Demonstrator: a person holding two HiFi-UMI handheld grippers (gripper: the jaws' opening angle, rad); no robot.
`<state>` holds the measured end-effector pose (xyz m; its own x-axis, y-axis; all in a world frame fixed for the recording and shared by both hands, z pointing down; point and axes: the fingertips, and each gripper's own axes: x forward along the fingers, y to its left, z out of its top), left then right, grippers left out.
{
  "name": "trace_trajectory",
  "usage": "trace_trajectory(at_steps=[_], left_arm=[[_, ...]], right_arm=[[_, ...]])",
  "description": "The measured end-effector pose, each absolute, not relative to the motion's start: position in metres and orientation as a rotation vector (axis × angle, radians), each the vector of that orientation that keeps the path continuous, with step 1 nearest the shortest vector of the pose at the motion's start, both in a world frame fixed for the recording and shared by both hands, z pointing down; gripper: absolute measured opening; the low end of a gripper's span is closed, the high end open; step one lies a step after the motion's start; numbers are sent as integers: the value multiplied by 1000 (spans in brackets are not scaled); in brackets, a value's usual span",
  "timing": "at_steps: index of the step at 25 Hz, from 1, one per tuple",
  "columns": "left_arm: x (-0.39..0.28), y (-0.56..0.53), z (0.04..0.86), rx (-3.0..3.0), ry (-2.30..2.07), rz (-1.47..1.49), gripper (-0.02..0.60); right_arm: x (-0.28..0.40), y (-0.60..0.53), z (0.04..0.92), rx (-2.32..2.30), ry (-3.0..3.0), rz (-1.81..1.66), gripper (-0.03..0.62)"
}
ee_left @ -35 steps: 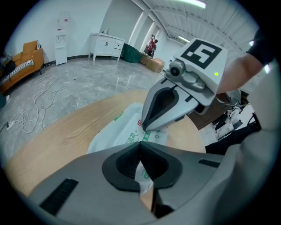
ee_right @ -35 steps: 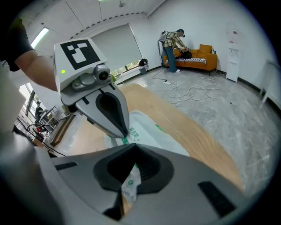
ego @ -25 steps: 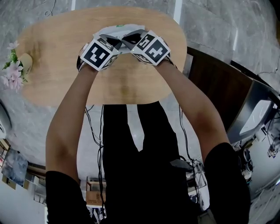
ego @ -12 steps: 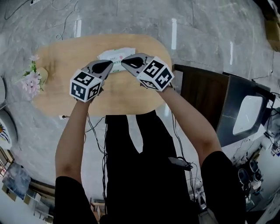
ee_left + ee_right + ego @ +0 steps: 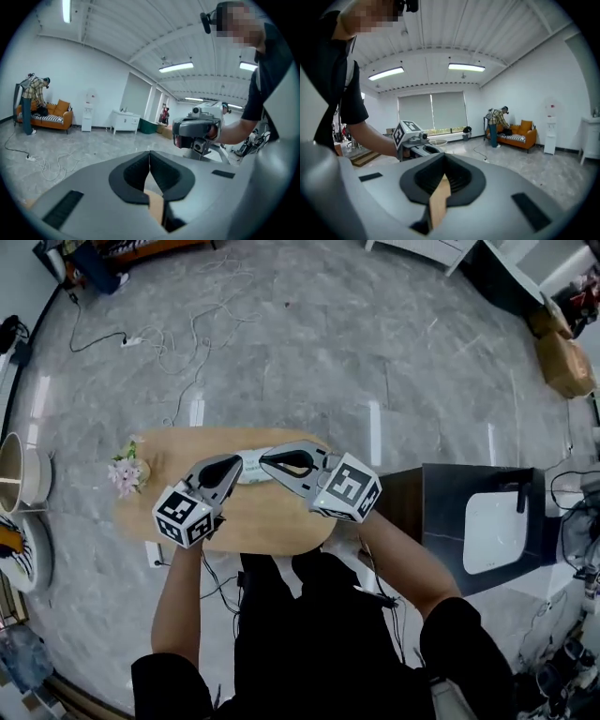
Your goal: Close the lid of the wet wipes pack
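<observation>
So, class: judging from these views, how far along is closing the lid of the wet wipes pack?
Done: unclear. The wet wipes pack lies on the table, too small to show its lid. In hand: nothing; the left gripper and right gripper are shut and empty. Left: confirm the lid is shut.

We look down on a grey marble floor (image 5: 309,352) with glare streaks, white cables (image 5: 178,352) trailing across it, an oval wooden counter (image 5: 267,521), around us white walls (image 5: 562,79), an orange sofa (image 5: 524,129), blinded windows (image 5: 431,112), ceiling strip lights (image 5: 466,67).
</observation>
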<state>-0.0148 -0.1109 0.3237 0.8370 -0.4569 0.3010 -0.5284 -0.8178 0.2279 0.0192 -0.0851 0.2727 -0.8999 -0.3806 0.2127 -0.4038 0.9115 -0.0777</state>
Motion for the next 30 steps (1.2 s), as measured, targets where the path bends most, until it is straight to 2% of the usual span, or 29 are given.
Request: trace_trajectory(at_steps=[6, 11, 23, 30], left_arm=[[-17, -51, 208, 2772, -846, 159, 17], [-29, 8, 146, 2804, -862, -47, 17], [-98, 160, 105, 2797, -514, -467, 17], [-140, 238, 122, 2765, -414, -513, 17]], right_arm=[[31, -21, 145, 531, -3051, 3, 11], [31, 36, 89, 495, -3168, -43, 11], [-20, 191, 85, 510, -3367, 64, 11], [-57, 275, 101, 587, -3379, 172, 11]])
